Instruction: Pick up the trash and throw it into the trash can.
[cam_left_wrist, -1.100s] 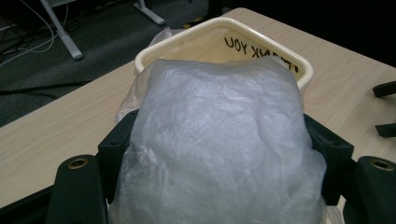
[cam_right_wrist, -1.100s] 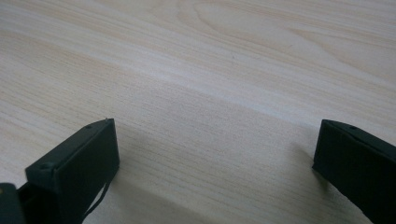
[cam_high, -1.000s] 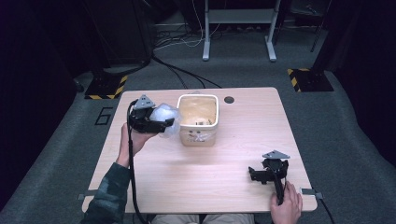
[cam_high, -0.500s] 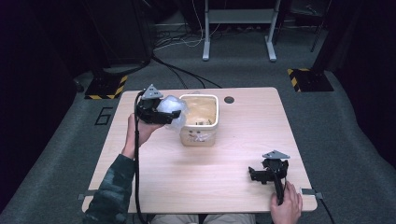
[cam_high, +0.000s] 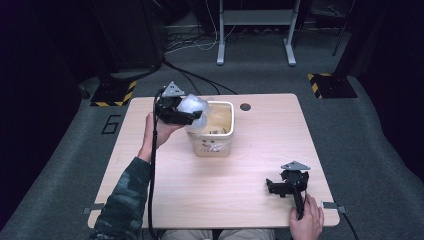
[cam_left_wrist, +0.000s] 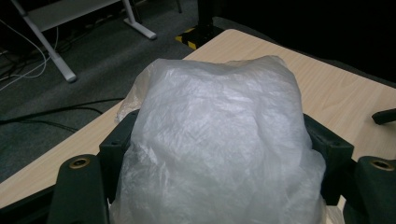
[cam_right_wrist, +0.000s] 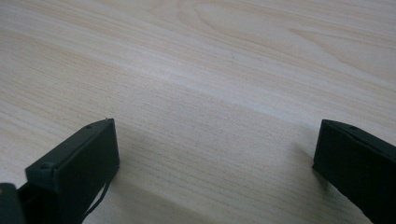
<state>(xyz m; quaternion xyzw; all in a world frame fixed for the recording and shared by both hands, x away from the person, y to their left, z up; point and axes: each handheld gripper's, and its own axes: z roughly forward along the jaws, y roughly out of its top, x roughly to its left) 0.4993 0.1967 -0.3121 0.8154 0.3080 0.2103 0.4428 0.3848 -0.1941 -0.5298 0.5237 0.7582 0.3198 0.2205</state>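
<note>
Jaws grip plastic bag (cam_high: 192, 107) w/ left gripper (cam_high: 186, 116) raised.

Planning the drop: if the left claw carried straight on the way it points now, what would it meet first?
Probably the cream bin: the left claw, shut on the plastic bag, points at its near rim. Its height over the rim is unclear.

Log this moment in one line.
left gripper: shut on plastic bag, at bin rim | right gripper: open, on table

plastic bag (cam_left_wrist: 215, 149) hiding the left gripper's jaws' tips, bin (cam_high: 216, 146) contents too small to tell
</note>
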